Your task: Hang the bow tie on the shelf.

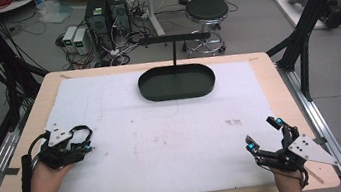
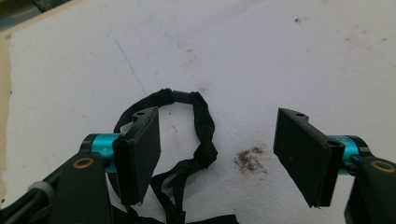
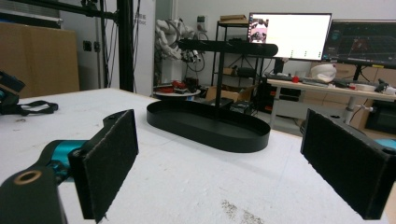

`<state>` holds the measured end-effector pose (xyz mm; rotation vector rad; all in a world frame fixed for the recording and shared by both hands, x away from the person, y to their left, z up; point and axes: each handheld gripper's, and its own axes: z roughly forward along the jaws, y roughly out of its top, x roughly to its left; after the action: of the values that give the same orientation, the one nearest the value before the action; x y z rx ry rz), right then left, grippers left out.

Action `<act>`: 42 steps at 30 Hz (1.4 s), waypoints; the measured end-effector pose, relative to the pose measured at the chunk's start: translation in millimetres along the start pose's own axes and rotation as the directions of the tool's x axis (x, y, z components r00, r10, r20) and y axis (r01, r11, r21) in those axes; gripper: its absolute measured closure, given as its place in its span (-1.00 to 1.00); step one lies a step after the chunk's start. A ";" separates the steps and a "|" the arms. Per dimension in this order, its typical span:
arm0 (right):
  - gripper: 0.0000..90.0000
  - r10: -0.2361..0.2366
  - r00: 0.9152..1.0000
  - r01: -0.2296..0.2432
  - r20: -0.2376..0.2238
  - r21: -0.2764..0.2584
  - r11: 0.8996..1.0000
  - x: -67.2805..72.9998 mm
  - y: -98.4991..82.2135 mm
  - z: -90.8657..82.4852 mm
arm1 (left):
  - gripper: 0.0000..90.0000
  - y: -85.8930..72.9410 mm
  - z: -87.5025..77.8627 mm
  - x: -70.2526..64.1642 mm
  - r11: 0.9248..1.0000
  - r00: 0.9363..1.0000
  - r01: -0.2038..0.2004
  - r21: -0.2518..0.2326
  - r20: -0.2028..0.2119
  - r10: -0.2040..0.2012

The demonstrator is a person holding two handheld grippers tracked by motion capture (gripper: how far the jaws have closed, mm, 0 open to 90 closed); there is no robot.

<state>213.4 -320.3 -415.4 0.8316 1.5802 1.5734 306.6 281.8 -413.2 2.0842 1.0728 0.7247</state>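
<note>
Your left gripper (image 2: 217, 154) hangs over the near left part of the white sheet (image 1: 165, 142) that covers the table (image 1: 266, 70), and its jaws stand apart with nothing pressed between the pads. The thing to take is the black fabric strap (image 2: 201, 126), which lies on the sheet in a loose loop just ahead of and partly under the left-hand jaw; in the high view it shows as a thin dark loop (image 1: 83, 133) by that gripper. One part of it curls between the jaws, yet neither pad touches it.

Judge it as very light, limp and thin: it will not hold its shape, it will sag and dangle once lifted, and it is not fragile. Cloth against the felt-like pads should not slip much, but a single flat layer is easy to miss against the sheet. So take hold where it is thickest, at the bunched, knotted-looking fold on the right side of the loop, and bring the pad tips down to the sheet before you close.

Your right gripper (image 3: 219, 163) rests at the near right corner (image 1: 270, 137), jaws wide and empty, pointing toward the black oval tray (image 1: 176, 82) with its T-shaped stand (image 1: 173, 40), well apart from the strap
</note>
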 end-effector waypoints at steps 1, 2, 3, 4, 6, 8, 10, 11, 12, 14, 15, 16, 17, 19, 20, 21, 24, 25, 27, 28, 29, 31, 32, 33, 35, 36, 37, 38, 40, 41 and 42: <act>-0.77 0.007 1.000 -0.007 -0.001 0.004 1.000 0.8 -0.1 -0.1 | -0.25 -0.1 2.6 0.3 1.000 1.000 -0.004 0.014 0.003 0.004; -0.77 0.007 1.000 -0.007 -0.002 0.004 1.000 0.9 -0.1 0.1 | -0.25 0.0 4.8 0.5 1.000 1.000 -0.009 0.026 0.003 0.009; -0.77 0.007 1.000 -0.007 -0.002 0.002 1.000 0.9 -0.2 0.3 | -0.24 0.2 6.7 0.7 0.999 1.000 -0.012 0.034 0.007 0.012; -0.77 0.009 1.000 -0.009 -0.003 0.001 1.000 1.0 -0.2 0.5 | -0.22 0.3 8.5 0.6 0.999 1.000 -0.013 0.039 0.009 0.012; -0.77 0.007 1.000 -0.007 -0.002 0.003 1.000 0.7 -0.6 0.8 | -0.19 1.3 11.8 0.9 0.998 1.000 -0.017 0.054 0.011 0.017; -0.77 0.007 1.000 -0.007 -0.001 0.003 1.000 0.5 -1.1 1.0 | -0.14 2.3 14.9 0.9 0.998 1.000 -0.014 0.064 0.009 0.014; -0.77 0.005 1.000 -0.005 -0.001 0.002 1.000 0.2 -1.3 1.4 | -0.07 3.1 17.5 0.6 0.997 1.000 -0.015 0.072 0.007 0.015; -0.77 0.008 1.000 -0.008 -0.002 0.004 1.000 0.5 -1.5 1.4 | -0.04 3.4 18.8 0.7 0.997 1.000 -0.020 0.081 0.010 0.020; -0.77 0.012 1.000 -0.012 -0.003 0.006 1.000 0.8 -1.6 1.4 | -0.02 3.7 20.3 0.4 0.996 1.000 -0.023 0.090 0.006 0.022; -0.77 0.011 1.000 -0.011 -0.003 0.005 1.000 0.7 -1.8 1.5 | 0.06 3.8 23.1 0.0 0.994 1.000 -0.022 0.103 0.010 0.021; -0.77 0.008 1.000 -0.008 -0.005 0.001 1.000 0.1 -2.0 1.4 | 0.08 3.8 24.3 -0.1 0.994 1.000 -0.028 0.106 0.008 0.027; -0.77 0.009 1.000 -0.009 -0.002 0.002 1.000 -0.1 -2.0 1.2 | 0.10 3.8 25.3 0.0 0.994 1.000 -0.030 0.108 0.002 0.030; -0.77 0.010 1.000 -0.010 -0.004 0.001 1.000 -0.2 -2.1 1.1 | 0.16 3.7 26.0 0.0 0.994 1.000 -0.029 0.109 -0.001 0.030; -0.77 0.011 1.000 -0.011 -0.004 0.000 1.000 -0.3 -2.4 1.1 | 0.24 3.4 27.2 1.4 0.993 0.999 -0.033 0.117 -0.007 0.034; -0.77 0.012 1.000 -0.012 -0.005 0.002 1.000 -0.4 -2.6 1.0 | 0.29 3.0 27.9 2.0 0.992 1.000 -0.027 0.123 -0.007 0.028; -0.77 0.012 1.000 -0.012 -0.005 0.003 1.000 -0.5 -2.6 1.0 | 0.34 2.7 28.4 3.1 0.991 1.000 -0.029 0.131 -0.009 0.030; -0.77 0.017 1.000 -0.017 -0.006 0.006 1.000 -0.1 -2.9 1.1 | 0.43 1.4 30.5 4.9 0.988 0.999 -0.025 0.151 -0.019 0.028; -0.77 0.016 1.000 -0.016 -0.006 0.005 1.000 0.0 -2.9 1.2 | 0.43 1.1 31.4 5.2 0.988 0.999 -0.027 0.151 -0.019 0.030; -0.77 0.014 1.000 -0.014 -0.005 0.006 1.000 0.0 -3.2 1.5 | 0.45 0.9 32.3 4.9 0.988 0.999 -0.028 0.152 -0.016 0.031; -0.77 0.011 1.000 -0.011 -0.006 0.006 1.000 -0.1 -3.3 1.6 | 0.47 1.0 32.4 4.7 0.988 0.999 -0.029 0.153 -0.014 0.032; -0.77 0.008 1.000 -0.008 -0.008 0.004 1.000 -0.2 -3.4 1.9 | 0.51 1.0 32.7 4.5 0.988 0.999 -0.030 0.153 -0.009 0.032; -0.77 0.014 1.000 -0.014 -0.010 0.008 1.000 0.5 -3.4 1.8 | 0.60 0.9 33.2 4.1 0.988 1.000 -0.029 0.151 -0.001 0.029; -0.77 0.015 1.000 -0.015 -0.011 0.008 1.000 0.7 -3.4 1.8 | 0.64 0.9 33.4 4.2 0.988 0.999 -0.033 0.152 0.004 0.033; -0.77 0.014 1.000 -0.014 -0.010 0.008 1.000 0.9 -3.4 2.0 | 0.66 0.8 33.6 4.5 0.988 1.000 -0.031 0.150 0.008 0.030; -0.77 0.013 1.000 -0.013 -0.010 0.009 1.000 1.1 -3.4 2.2 | 0.69 0.6 33.6 6.1 0.988 1.000 -0.025 0.149 0.017 0.023; -0.77 0.009 1.000 -0.009 -0.013 0.006 1.000 1.1 -3.4 2.4 | 0.71 0.6 33.6 6.8 0.988 1.000 -0.020 0.151 0.021 0.017; -0.77 0.008 1.000 -0.008 -0.013 0.007 1.000 1.3 -3.4 2.6 | 0.74 0.7 33.6 7.2 0.988 1.000 -0.022 0.151 0.022 0.019; -0.77 0.012 1.000 -0.012 -0.013 0.011 1.000 1.6 -3.4 2.4 | 0.76 0.8 33.8 7.0 0.988 1.000 -0.023 0.151 0.012 0.022; -0.77 0.015 1.000 -0.014 -0.013 0.011 1.000 2.1 -3.4 2.4 | 0.80 1.0 34.1 6.6 0.989 1.000 -0.018 0.147 0.007 0.017; -0.77 0.016 1.000 -0.016 -0.014 0.013 1.000 2.3 -3.4 2.3 | 0.81 1.0 34.1 6.2 0.990 1.000 -0.019 0.142 0.001 0.019; -0.77 0.017 1.000 -0.016 -0.013 0.013 1.000 2.2 -3.4 2.2 | 0.82 1.0 34.0 6.0 0.990 1.000 -0.023 0.139 -0.005 0.024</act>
<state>214.4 -317.4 -418.8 0.8451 1.5981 1.5847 334.7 275.9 -432.4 2.2168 1.1325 0.6865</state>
